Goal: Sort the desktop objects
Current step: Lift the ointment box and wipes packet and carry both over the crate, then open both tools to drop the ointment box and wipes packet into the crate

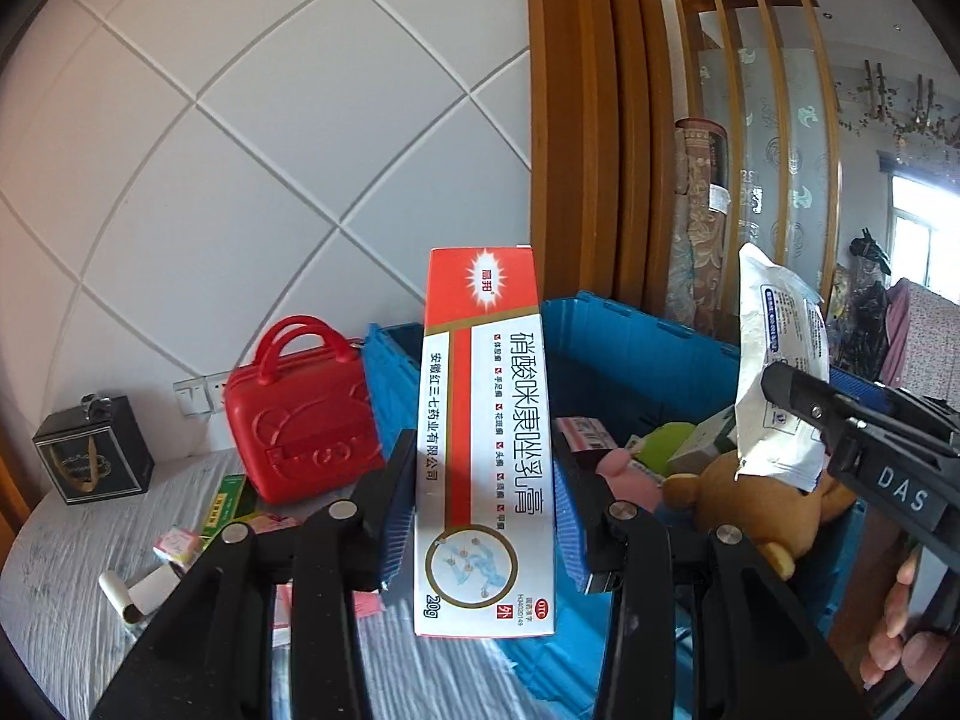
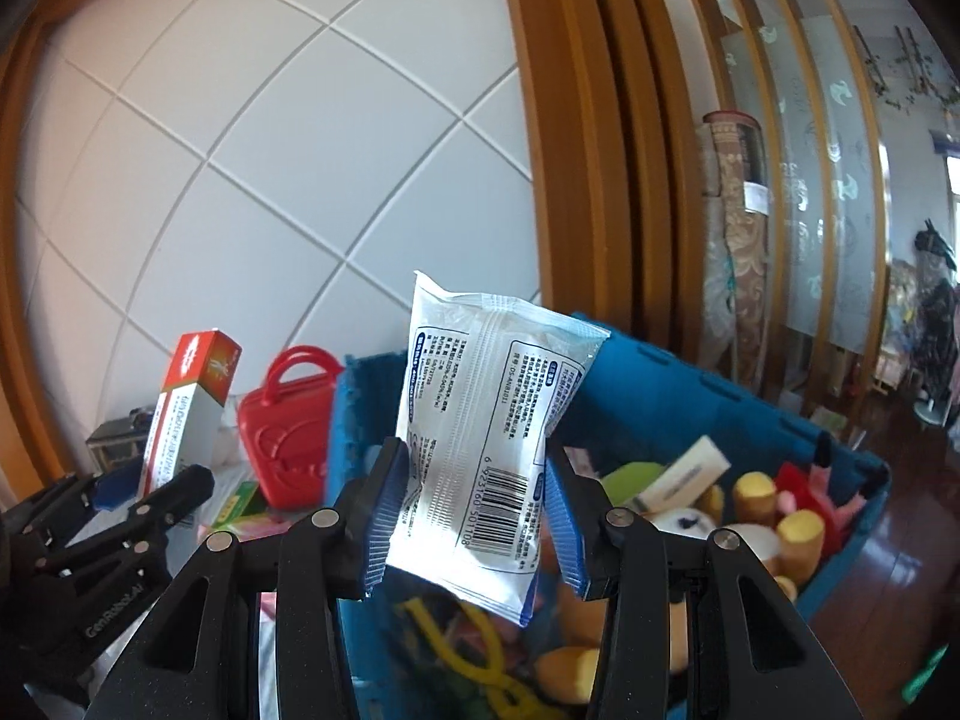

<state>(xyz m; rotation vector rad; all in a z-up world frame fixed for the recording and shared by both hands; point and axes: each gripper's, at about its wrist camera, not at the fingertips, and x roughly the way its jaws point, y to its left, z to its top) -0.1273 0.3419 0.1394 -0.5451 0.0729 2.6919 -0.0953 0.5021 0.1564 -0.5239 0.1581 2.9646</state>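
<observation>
Above the near rim of the blue bin (image 2: 750, 408), the left gripper (image 1: 486, 516) pinched an upright ointment box (image 1: 483, 438) and the right gripper (image 2: 474, 516) clamped a white sachet (image 2: 486, 420), so each apparently needed carrying over the toys inside and releasing.

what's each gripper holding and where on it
Left gripper clamps the red-and-white box by its lower sides. Right gripper clamps the white packet across its lower half.
</observation>
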